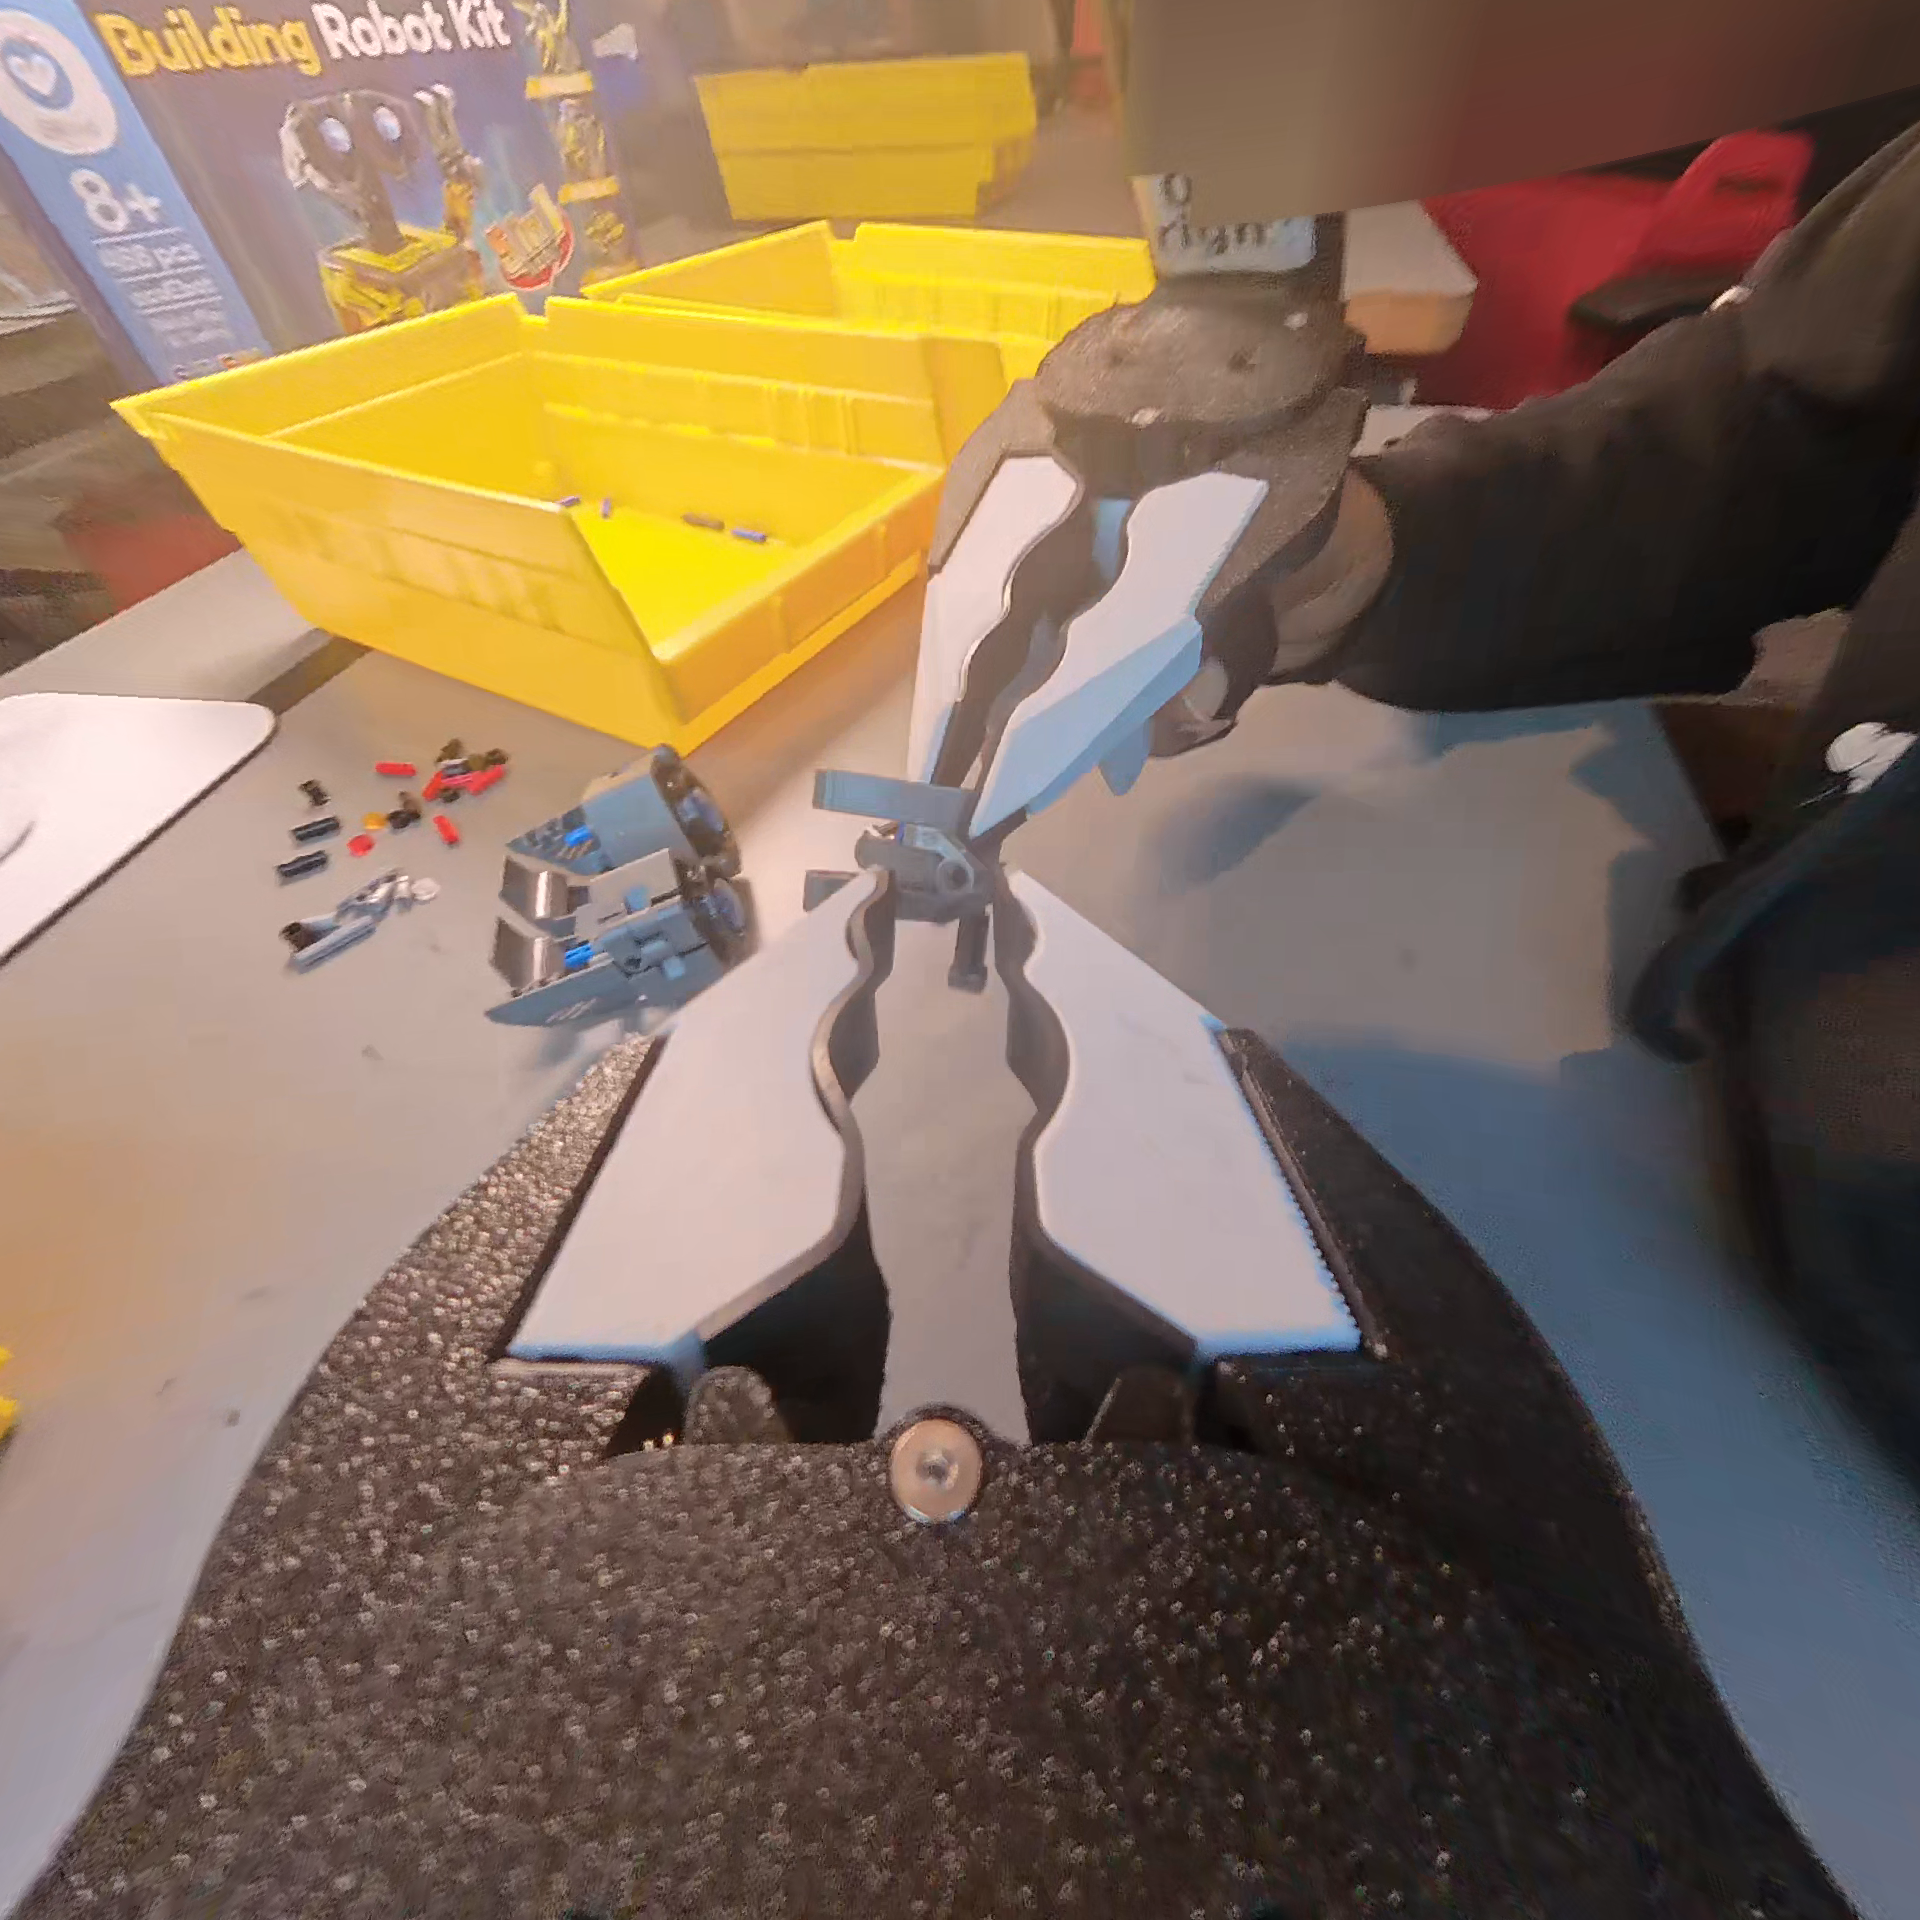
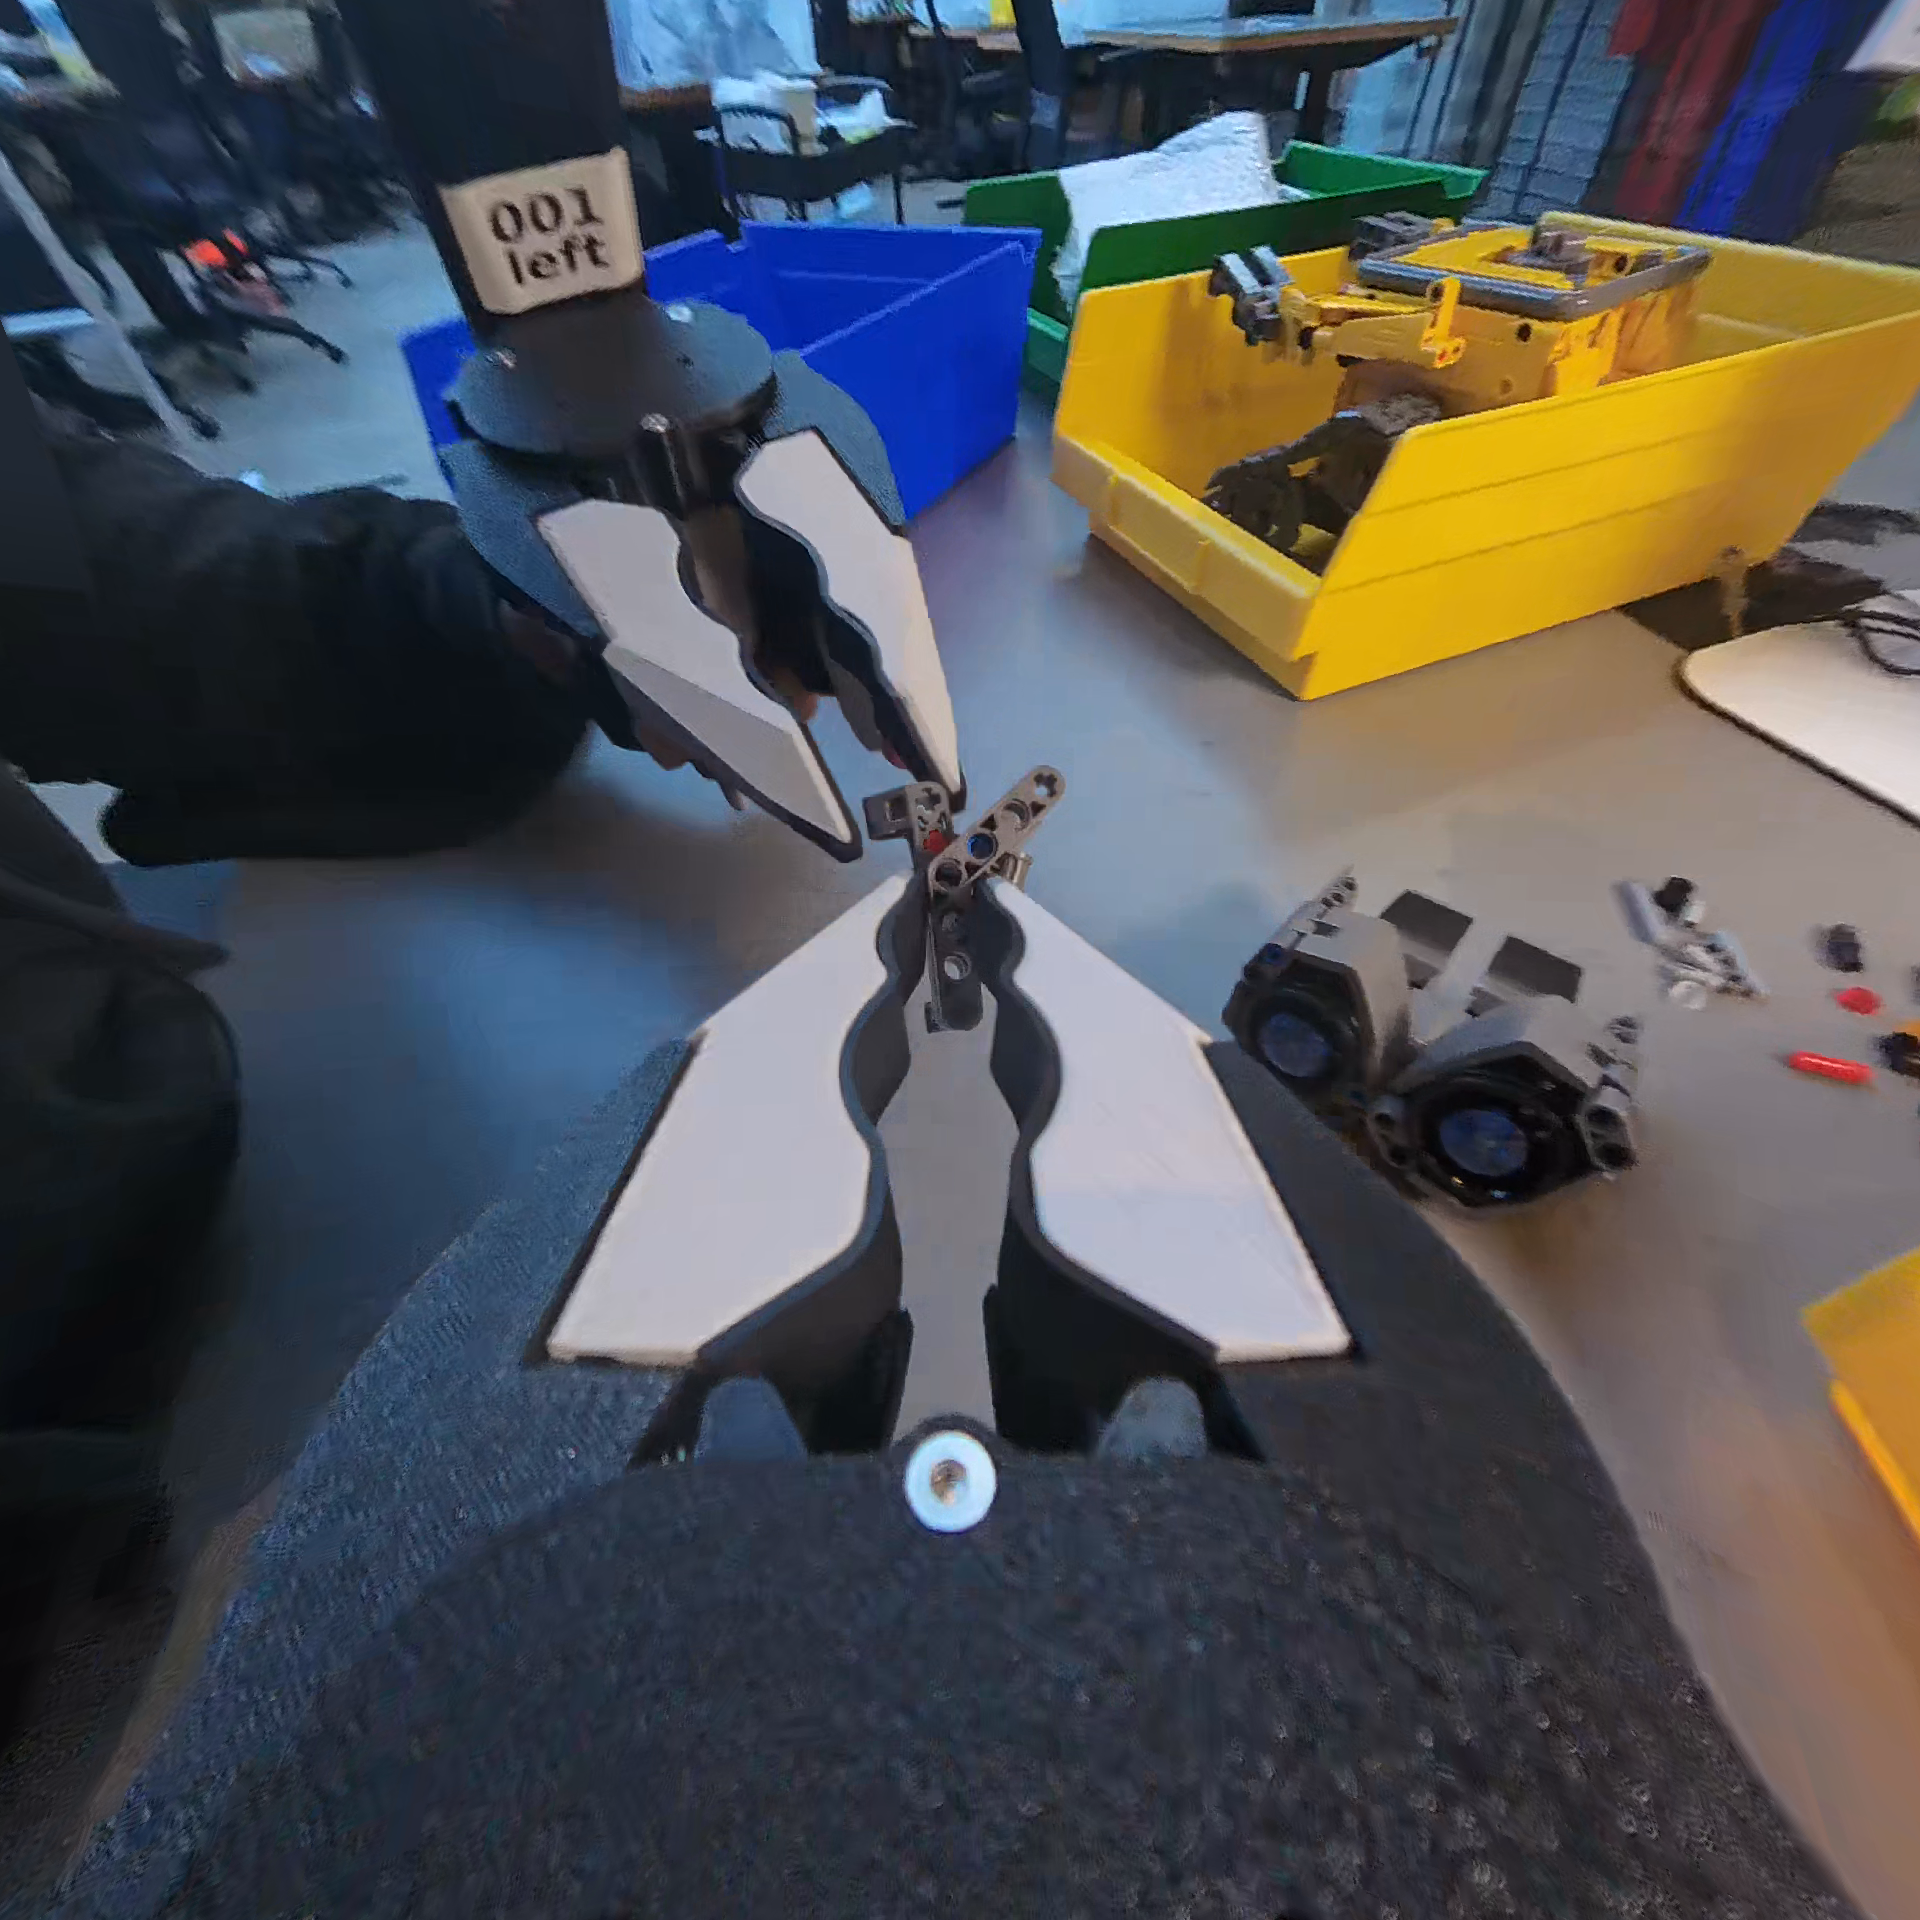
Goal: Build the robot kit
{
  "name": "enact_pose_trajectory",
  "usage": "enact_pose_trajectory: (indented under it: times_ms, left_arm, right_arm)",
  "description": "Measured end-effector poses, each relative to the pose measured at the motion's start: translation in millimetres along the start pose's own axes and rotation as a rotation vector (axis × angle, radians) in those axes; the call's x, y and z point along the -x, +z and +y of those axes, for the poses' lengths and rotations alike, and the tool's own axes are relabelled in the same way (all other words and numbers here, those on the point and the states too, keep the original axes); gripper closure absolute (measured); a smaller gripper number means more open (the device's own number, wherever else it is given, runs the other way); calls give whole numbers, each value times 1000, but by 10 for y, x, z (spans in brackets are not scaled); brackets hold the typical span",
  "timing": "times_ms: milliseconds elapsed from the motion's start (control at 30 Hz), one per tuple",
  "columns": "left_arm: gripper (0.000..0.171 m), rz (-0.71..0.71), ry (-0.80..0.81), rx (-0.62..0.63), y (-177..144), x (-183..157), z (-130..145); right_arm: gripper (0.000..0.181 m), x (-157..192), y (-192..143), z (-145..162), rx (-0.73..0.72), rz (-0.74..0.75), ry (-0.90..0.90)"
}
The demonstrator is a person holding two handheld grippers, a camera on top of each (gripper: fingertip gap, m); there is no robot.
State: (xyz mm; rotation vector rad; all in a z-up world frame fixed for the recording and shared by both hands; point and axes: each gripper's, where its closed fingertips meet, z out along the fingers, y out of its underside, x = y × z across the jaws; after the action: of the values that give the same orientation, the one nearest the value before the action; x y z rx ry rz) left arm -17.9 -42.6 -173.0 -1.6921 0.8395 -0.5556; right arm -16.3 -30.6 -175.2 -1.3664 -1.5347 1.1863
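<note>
Right wrist view: right gripper and left gripper both clamp one small grey assembly; left's hold looks thin, blurred; uneven pull may pop pieces onto bench.

Left gripper tips close around a small grey assembly, and where the pads touch it is hidden. The right gripper crosses over it too, covering its far side. Left of the left gripper, tiny red and black pieces on the surface are too small to identify. Beyond the right gripper, the yellow bin hides the lower half of a yellow model. A bin corner is cut off at right.
</note>
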Motion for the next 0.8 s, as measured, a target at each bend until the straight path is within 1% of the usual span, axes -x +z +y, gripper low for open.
enact_pose_trajectory:
  times_ms: [67, 100, 200, 267, 333, 500, 600, 733, 800]
  left_arm:
    - [154, -37, 23, 32, 22, 25, 33]
    - [157, -48, 31, 51, 43, 26, 59]
    - [163, -151, 100, 123, 93, 112, 140]
    - [163, -212, 142, 173, 127, 161, 191]
    - [163, -260, 153, 197, 158, 209, 227]
    - [163, -308, 85, 176, 213, 253, 211]
    - [164, -332, 87, 177, 244, 243, 196]
    - [165, -330, 91, 176, 301, 182, 190]
    - [165, -367, 118, 185, 292, 213, 172]
  right_arm:
    - [174, -59, 11, 48, 36, 62, -49]
    - [175, -85, 19, 67, 53, 92, -76]
    - [174, -148, 42, 120, 106, 174, -148]
    - [175, -199, 59, 152, 137, 233, -175]
    - [175, -253, 78, 172, 159, 285, -186]
    - [174, -322, 63, 166, 155, 319, -150]
    - [175, -333, 32, 157, 147, 328, -131]
    - [174, -346, -2, 144, 132, 334, -93]
    - [174, -348, -4, 139, 126, 328, -75]
